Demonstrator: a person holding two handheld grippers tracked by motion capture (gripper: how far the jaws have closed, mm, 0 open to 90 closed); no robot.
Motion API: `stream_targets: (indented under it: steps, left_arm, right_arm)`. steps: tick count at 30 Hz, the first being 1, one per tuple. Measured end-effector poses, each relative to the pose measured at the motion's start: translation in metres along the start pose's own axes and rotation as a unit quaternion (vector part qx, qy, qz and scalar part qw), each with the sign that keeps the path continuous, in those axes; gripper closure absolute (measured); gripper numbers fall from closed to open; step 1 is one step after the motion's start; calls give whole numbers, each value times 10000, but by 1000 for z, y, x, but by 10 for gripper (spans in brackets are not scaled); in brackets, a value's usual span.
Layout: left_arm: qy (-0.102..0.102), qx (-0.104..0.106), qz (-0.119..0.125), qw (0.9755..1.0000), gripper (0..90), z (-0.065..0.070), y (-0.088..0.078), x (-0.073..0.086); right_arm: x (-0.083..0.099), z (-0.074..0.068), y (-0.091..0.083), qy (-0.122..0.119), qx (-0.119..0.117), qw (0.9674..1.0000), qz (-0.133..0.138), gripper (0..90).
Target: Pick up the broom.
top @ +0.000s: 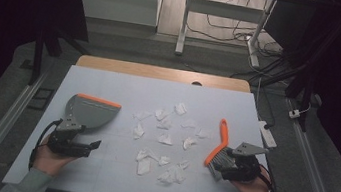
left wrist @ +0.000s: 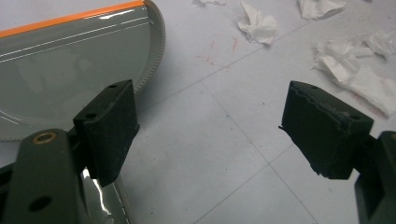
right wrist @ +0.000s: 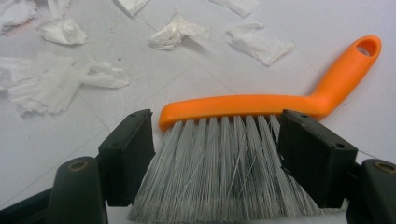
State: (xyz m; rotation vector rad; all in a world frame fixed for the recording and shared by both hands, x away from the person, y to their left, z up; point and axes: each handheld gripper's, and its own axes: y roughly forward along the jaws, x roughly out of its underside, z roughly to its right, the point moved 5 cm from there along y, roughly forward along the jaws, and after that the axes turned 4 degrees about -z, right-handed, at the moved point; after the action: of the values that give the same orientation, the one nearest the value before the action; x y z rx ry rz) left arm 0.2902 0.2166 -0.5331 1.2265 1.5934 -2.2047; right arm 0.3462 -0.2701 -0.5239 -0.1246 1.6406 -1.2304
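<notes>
A grey dustpan with an orange front lip lies flat at the table's left; in the left gripper view the dustpan sits beside the left jaw. My left gripper stands open just below the pan, with bare table between its jaws. An orange-handled brush with grey bristles lies at the right. My right gripper is open, one jaw on each side of the brush bristles. Several crumpled white paper scraps are strewn across the middle.
The white table top has a wooden strip along its far edge. A white power strip lies at the right edge. A desk frame and cables stand on the floor beyond.
</notes>
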Motion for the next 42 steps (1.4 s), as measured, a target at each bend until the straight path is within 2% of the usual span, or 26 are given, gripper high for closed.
stream_targets:
  steps: [23, 28, 30, 31, 34, 38, 39, 42]
  left_arm:
    - [15, -21, 105, 9999, 205, 2, 0, 0]
    - [72, 15, 133, 9999, 205, 2, -1, -1]
    - [92, 40, 163, 9998, 205, 4, -2, -3]
    - [120, 56, 171, 9998, 206, 6, -2, -4]
    - [251, 17, 127, 9996, 206, 11, -2, -3]
    - [211, 73, 185, 9996, 207, 10, -5, -1]
    - [221, 78, 181, 9996, 206, 10, -5, -1]
    - [200, 101, 202, 9995, 206, 10, -6, -2]
  right_arm:
    - [-5, -3, 0, -66, 77, 9999, -21, 269]
    - [-13, -3, -2, -14, 121, 9999, 37, 270]
    - [-16, -4, -4, 68, 69, 9999, 90, 272]
    - [-18, -5, -4, 38, 132, 9999, 33, 272]
    - [-20, -6, -3, 117, 95, 9999, 44, 273]
    - [-27, -6, -2, 233, 149, 9995, -173, 275]
    - [-28, -6, -2, 201, 186, 9995, -168, 281]
    - [-33, -5, -4, 329, 202, 9992, -96, 287]
